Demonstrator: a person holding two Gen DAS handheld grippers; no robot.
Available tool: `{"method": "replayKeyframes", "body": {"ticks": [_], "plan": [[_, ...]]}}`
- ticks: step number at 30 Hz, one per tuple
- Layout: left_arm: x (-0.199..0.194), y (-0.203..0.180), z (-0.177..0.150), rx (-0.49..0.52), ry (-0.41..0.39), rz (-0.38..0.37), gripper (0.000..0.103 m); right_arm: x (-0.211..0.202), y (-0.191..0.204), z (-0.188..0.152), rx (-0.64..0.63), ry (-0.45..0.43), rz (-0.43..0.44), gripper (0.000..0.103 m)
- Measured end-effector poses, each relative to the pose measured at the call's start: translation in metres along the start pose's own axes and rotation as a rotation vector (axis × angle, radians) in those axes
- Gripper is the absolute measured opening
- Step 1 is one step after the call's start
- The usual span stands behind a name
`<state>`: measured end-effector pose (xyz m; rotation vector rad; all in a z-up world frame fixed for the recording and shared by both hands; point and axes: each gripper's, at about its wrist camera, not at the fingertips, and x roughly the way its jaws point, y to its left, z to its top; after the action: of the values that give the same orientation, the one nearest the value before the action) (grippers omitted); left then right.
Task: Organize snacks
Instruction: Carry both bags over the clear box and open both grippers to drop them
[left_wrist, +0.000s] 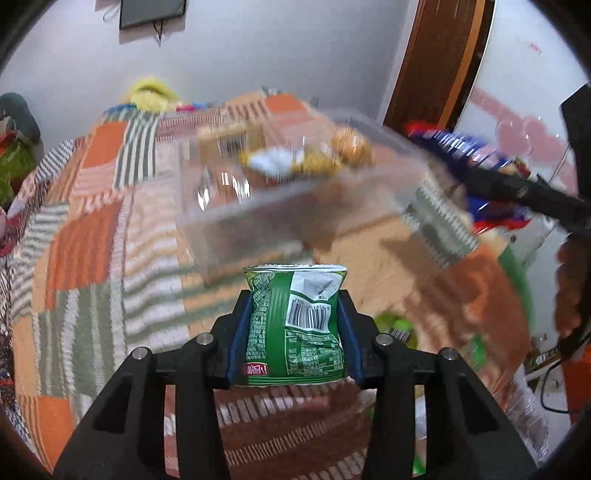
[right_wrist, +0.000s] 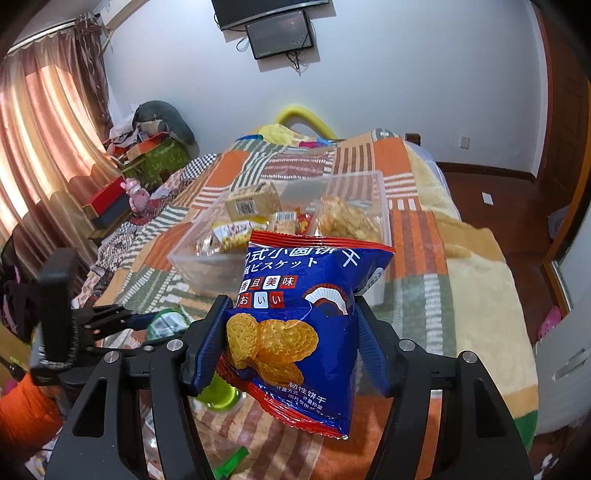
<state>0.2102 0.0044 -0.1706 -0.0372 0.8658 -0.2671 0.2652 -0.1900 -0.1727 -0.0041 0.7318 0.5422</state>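
A green snack packet (left_wrist: 295, 332) with a barcode stands between the blue pads of my left gripper (left_wrist: 295, 299), which is shut on it. Just beyond it a clear plastic bin (left_wrist: 258, 221) rests on the bed with several snack packs inside. My right gripper (right_wrist: 291, 301) is shut on a blue biscuit bag (right_wrist: 295, 332), held upright in front of the same bin (right_wrist: 207, 266). In the right wrist view, the left gripper (right_wrist: 147, 319) shows low at the left with the green packet (right_wrist: 166, 323). In the blurred left wrist view, the blue bag (left_wrist: 454, 147) shows at the right.
The bin sits on a patchwork blanket (right_wrist: 417, 236) of orange, green and striped squares. More green items (right_wrist: 218, 395) lie on the bed under my grippers. Curtains and cluttered boxes (right_wrist: 147, 155) are at the left, a wooden floor (right_wrist: 491, 188) at the right.
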Motion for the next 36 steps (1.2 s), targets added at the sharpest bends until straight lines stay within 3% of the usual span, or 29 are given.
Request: {"method": "replayKeyframes", "body": {"ticks": [5,13,21,30,32,34,36], "plan": [[-0.017,0.0,0.034,0.016,-0.085,0.03,0.044,0.004,0.008,0.02,-0.031,-0.04,-0.001,0.061],[-0.006,0.015,0.081,-0.027,-0.135,0.058,0.044,0.022,0.016,0.05,-0.057,-0.083,-0.004,0.061],[0.029,0.04,0.108,-0.101,-0.111,0.076,0.044,0.062,0.009,0.064,-0.05,-0.049,-0.033,0.061],[0.068,0.064,0.114,-0.161,-0.049,0.099,0.044,0.095,-0.004,0.069,-0.015,0.023,-0.046,0.063],[0.07,0.065,0.113,-0.162,-0.052,0.105,0.046,0.096,-0.005,0.07,-0.016,0.029,-0.045,0.063],[0.07,0.064,0.113,-0.158,-0.054,0.111,0.061,0.094,-0.003,0.071,-0.021,0.034,-0.047,0.064],[0.065,0.063,0.112,-0.164,-0.069,0.102,0.063,0.092,-0.003,0.073,-0.021,0.031,-0.048,0.068]]}}
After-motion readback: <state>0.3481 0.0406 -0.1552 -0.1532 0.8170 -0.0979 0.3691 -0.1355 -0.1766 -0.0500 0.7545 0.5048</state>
